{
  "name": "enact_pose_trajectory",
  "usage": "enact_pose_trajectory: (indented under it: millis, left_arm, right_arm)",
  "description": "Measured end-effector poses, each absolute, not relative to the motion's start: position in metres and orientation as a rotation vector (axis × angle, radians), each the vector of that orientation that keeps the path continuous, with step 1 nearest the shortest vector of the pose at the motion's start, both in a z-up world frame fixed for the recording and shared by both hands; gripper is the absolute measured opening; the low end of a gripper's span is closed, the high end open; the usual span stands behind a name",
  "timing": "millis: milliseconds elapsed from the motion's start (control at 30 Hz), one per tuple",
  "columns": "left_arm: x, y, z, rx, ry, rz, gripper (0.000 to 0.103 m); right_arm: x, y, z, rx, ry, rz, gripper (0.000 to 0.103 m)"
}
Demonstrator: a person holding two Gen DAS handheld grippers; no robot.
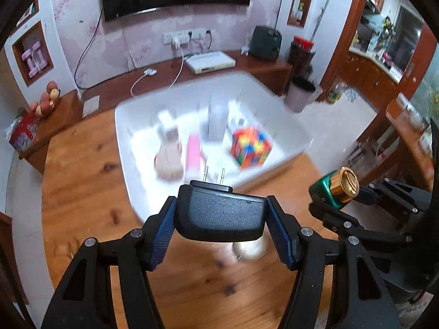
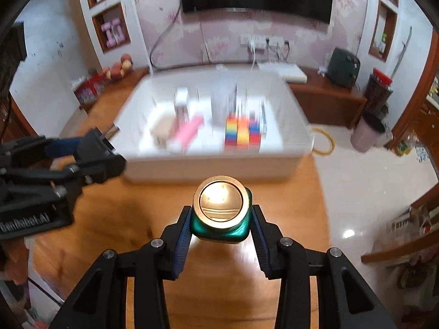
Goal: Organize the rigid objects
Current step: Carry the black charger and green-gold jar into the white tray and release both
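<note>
With the left gripper (image 1: 221,213) clamped on a black plug adapter (image 1: 219,211) and the right gripper (image 2: 221,222) clamped on a green gold-capped bottle (image 2: 222,213), both above the wooden table (image 2: 219,288), transfer is underway; next, carry each over the white divided bin (image 2: 214,164) and release.

Matt black plastic on the power adapter (image 1: 221,213), faintly pebbled, with two bare metal prongs at its top. Ribbed blue rubbery pads (image 1: 164,233) pressed against its sides; matt black plastic finger arms with small shiny metal pins on the left gripper (image 1: 221,219). Glossy green metallic body and polished brass-coloured metal collar on the small bottle (image 2: 222,213), mirror-bright on the cap face, between the same ribbed blue pads of the right gripper (image 2: 221,223). Varnished knotty wood on the table (image 2: 214,274), warm and slightly glossy. Smooth white plastic on the bin (image 2: 208,167). Glossy coloured plastic faces on the puzzle cube (image 1: 251,148). Shiny pale tile on the floor (image 2: 356,192).
</note>
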State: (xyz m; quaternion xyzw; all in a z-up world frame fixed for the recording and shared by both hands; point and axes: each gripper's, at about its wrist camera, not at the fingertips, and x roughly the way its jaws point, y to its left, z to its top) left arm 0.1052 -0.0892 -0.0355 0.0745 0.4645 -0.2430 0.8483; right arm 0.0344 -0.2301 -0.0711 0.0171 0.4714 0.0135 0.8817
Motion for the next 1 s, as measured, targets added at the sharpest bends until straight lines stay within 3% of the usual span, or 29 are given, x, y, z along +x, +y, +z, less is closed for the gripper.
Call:
enact_pose_trajectory:
  millis: [200,400,833,1000]
  left_arm:
    - [0.148,-0.102,0.018,0.084,0.912,-0.489,0.067]
    - [0.188,-0.103,0.013,-0.024,0.921,-0.436,0.067]
    - [0.247,-0.108,-0.128,-0.183,1.24,-0.366,0.067]
    - [0.251,-0.111,-0.152,-0.209,1.298,-0.372,0.067]
  right_arm:
    - [0.076,-0.241,0.015,0.024,0.859,-0.002,0.042]
    - [0.129,-0.254,0.053,0.041,0.817,-0.04,0.042]
    - [0.236,-0.273,-0.063,0.165,1.027,-0.098,0.042]
    - [0.256,-0.276,-0.105,0.183,1.125,-0.103,0.042]
